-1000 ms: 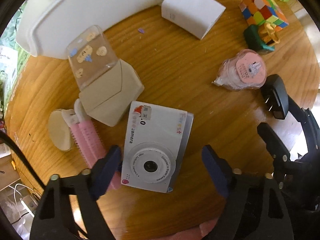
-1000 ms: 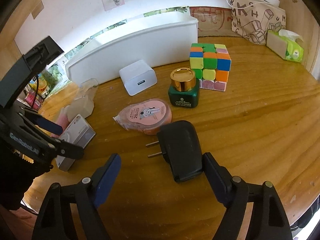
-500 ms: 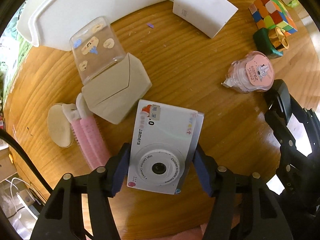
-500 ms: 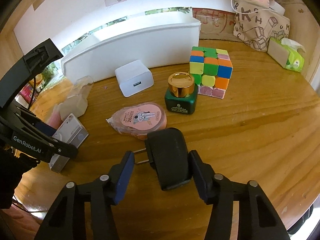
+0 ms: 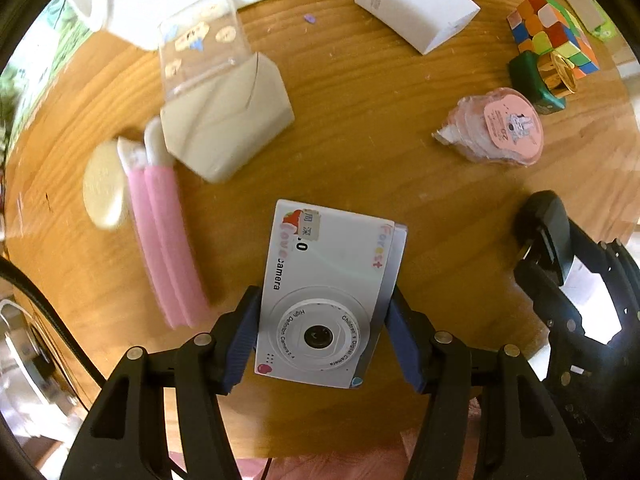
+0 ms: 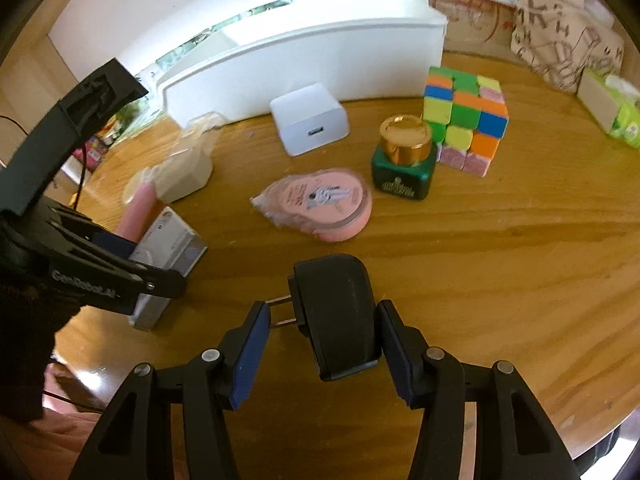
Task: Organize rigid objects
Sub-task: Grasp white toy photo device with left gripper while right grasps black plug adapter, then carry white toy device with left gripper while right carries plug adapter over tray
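Left gripper (image 5: 322, 338) clamped on camera (image 5: 326, 292), pads against both sides. Right gripper (image 6: 322, 350) closed around plug (image 6: 338, 316), on table (image 6: 500, 264).

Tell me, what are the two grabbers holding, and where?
The left gripper squeezes the toy camera by its sides. The right gripper squeezes the black plug, prongs against one pad.

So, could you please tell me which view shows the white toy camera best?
The left wrist view: the white toy camera lies face-up between the left tongs, lens and lettering readable. The right wrist view shows only its edge, mostly hidden.
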Demonstrator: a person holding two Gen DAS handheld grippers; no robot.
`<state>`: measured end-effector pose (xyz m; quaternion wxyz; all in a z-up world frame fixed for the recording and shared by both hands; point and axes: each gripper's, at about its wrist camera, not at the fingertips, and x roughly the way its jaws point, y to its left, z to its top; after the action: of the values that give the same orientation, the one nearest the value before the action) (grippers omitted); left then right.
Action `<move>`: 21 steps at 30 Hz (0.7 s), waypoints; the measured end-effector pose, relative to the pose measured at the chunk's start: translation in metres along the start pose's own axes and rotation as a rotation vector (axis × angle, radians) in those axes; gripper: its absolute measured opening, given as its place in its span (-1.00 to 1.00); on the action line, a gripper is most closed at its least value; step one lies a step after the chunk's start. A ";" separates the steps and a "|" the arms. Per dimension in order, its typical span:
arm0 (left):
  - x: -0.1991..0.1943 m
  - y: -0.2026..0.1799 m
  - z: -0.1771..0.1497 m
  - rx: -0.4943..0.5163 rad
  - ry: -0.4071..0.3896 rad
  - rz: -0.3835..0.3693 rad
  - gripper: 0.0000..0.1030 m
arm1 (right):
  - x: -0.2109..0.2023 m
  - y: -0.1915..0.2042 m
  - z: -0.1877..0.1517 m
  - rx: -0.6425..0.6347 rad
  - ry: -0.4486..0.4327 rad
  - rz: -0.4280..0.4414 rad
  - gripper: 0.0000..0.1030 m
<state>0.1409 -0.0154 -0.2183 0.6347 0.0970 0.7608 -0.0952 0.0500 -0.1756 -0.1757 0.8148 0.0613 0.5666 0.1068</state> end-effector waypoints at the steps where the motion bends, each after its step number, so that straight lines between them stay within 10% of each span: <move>1: 0.000 0.001 -0.001 -0.012 0.000 -0.006 0.24 | 0.000 0.000 0.000 0.002 0.013 0.008 0.07; 21: -0.020 0.035 -0.062 -0.270 -0.084 -0.016 0.24 | -0.024 -0.032 0.000 0.043 0.192 0.075 0.07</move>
<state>0.0951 0.0344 -0.1887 0.6723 0.0003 0.7403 -0.0011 0.0450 -0.2125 -0.1615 0.7506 0.0892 0.6416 0.1306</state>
